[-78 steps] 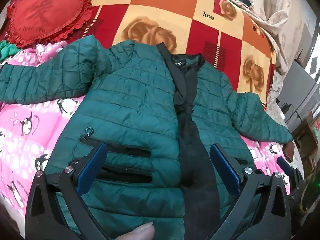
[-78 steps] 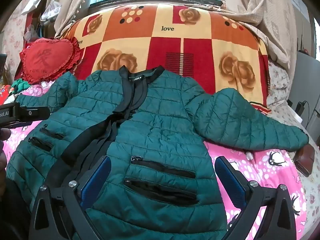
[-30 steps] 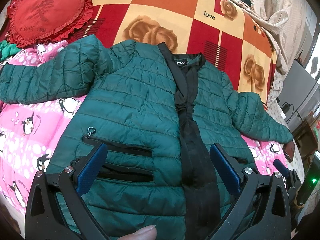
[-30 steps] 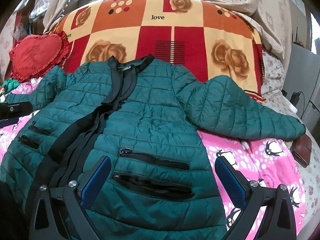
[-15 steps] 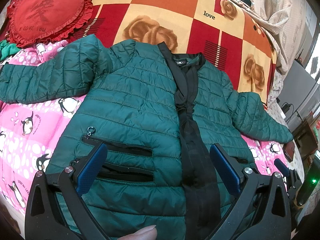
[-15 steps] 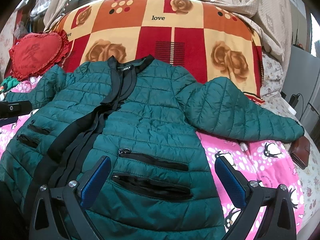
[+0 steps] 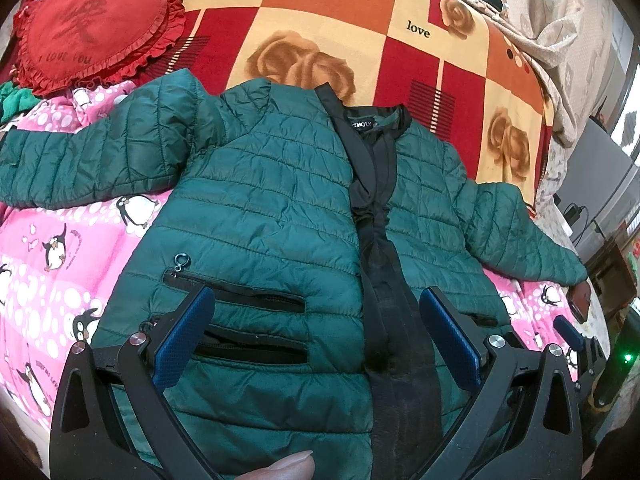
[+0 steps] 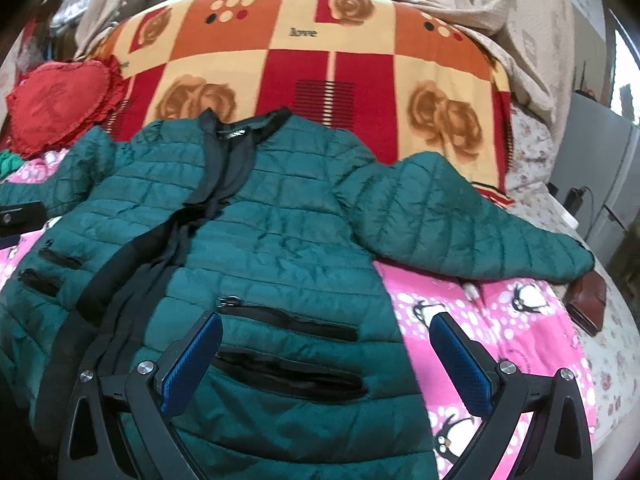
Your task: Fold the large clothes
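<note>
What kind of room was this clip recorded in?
Most likely a bedroom. The green jacket lies spread on a bed with a pink penguin quilt, a rose-patterned blanket and a red heart pillow, with a window behind.

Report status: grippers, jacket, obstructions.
Left gripper open, right gripper open, both holding nothing. Green quilted jacket flat on bed, sleeves spread, unfolded. Brown wallet sits by right cuff.
</note>
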`<state>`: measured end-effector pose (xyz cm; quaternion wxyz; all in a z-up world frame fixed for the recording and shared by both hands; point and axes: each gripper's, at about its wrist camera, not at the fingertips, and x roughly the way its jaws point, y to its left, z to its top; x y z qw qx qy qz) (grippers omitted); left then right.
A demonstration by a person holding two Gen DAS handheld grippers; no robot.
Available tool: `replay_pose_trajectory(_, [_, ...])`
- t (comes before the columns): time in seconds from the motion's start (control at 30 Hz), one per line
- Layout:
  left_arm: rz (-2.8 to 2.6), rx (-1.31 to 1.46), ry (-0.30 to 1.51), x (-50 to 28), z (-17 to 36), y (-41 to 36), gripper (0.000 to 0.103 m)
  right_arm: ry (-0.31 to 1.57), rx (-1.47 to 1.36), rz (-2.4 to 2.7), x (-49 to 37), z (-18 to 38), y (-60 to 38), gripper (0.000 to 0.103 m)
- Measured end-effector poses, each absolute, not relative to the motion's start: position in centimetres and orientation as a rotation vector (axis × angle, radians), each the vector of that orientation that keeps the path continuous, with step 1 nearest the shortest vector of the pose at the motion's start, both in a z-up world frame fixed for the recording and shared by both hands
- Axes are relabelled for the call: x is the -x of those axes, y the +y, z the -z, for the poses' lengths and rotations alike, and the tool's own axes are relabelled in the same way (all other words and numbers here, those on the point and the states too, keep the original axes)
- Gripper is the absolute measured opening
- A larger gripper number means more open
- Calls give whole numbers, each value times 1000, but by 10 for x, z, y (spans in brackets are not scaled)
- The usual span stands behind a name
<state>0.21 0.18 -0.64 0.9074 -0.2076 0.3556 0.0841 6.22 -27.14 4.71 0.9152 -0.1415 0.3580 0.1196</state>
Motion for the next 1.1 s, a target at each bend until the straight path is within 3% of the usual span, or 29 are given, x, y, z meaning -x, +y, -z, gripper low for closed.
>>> replay_pose_trajectory(1.1, [-184,405,743,-5,7,-1,103,760,281,-51,-68,-44,-290,103])
